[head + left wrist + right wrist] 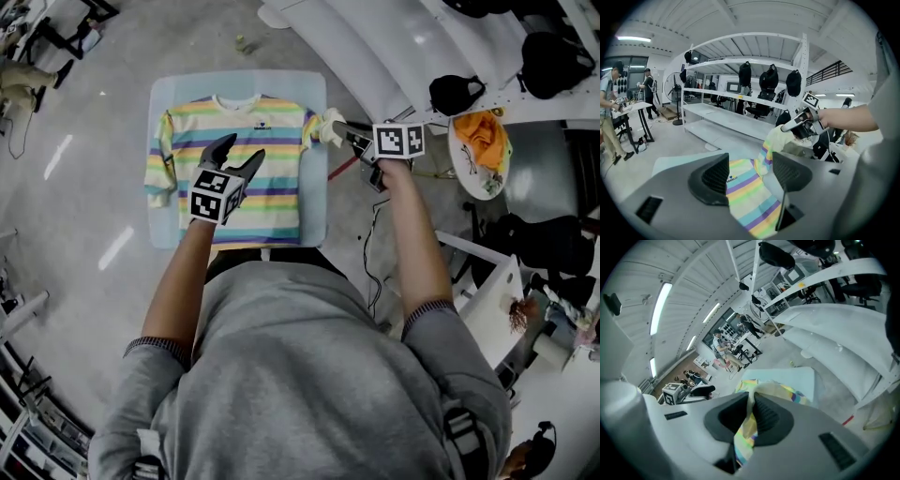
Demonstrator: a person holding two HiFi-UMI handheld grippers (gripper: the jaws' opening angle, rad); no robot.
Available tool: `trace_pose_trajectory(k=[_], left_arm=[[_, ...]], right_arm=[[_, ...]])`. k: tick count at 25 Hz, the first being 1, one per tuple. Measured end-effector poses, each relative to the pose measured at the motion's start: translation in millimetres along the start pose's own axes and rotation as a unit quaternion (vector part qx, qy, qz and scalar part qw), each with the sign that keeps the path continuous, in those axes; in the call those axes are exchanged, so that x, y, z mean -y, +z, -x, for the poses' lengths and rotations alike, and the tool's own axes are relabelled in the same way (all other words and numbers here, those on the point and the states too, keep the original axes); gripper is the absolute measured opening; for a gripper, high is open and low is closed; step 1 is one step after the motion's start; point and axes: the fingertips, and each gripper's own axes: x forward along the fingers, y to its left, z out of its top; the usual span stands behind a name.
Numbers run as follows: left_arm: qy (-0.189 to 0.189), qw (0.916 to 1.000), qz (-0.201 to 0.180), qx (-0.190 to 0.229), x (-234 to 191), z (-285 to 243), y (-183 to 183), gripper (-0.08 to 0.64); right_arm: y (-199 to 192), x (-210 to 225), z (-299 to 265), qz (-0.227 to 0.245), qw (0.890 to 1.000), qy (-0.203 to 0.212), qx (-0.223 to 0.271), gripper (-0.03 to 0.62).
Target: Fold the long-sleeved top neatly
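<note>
My right gripper [345,134] is clenched on the sleeve cuff [328,127] of the striped top [277,192], which lies face up on the pale mat [314,89]. My left gripper [237,155] hangs over the chest, jaws apart, holding nothing.

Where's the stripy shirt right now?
In the head view the stripy shirt lies spread on the pale blue mat, upper left of centre, under the left gripper; the right gripper pinches its sleeve at the mat's right edge.
</note>
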Motion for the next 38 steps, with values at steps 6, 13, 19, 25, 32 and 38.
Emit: trace_pose_trajectory(k=[6,13,19,25,32,38], left_arm=[[0.012,0.9999,-0.008,0.006,-37,25,-2,0.305],[0.03,0.9995,0.01,0.002,-78,44,-17,0.305],[0.041,0.9989,0.022,-0.012,-113,56,-34,0.305],[0.048,0.9977,0.039,-0.027,-149,64,-57,0.305],[0.046,0.9966,0.054,-0.041,-179,68,-77,0.305],[0.045,0.9955,0.061,-0.056,-209,84,-97,0.305]], right_arm=[[2,-40,-50,0.029,0.998,0.027,-0.041,0.035],[-6,-79,-115,0.069,0.991,0.052,-0.106,0.037],[-16,-98,-182,0.075,0.985,0.06,-0.141,0.037],[-28,-103,-253,0.051,0.986,0.047,-0.152,0.037],[-41,-97,-325,0.037,0.987,0.014,-0.155,0.041],[-52,-94,-376,0.03,0.987,-0.008,-0.16,0.187]])
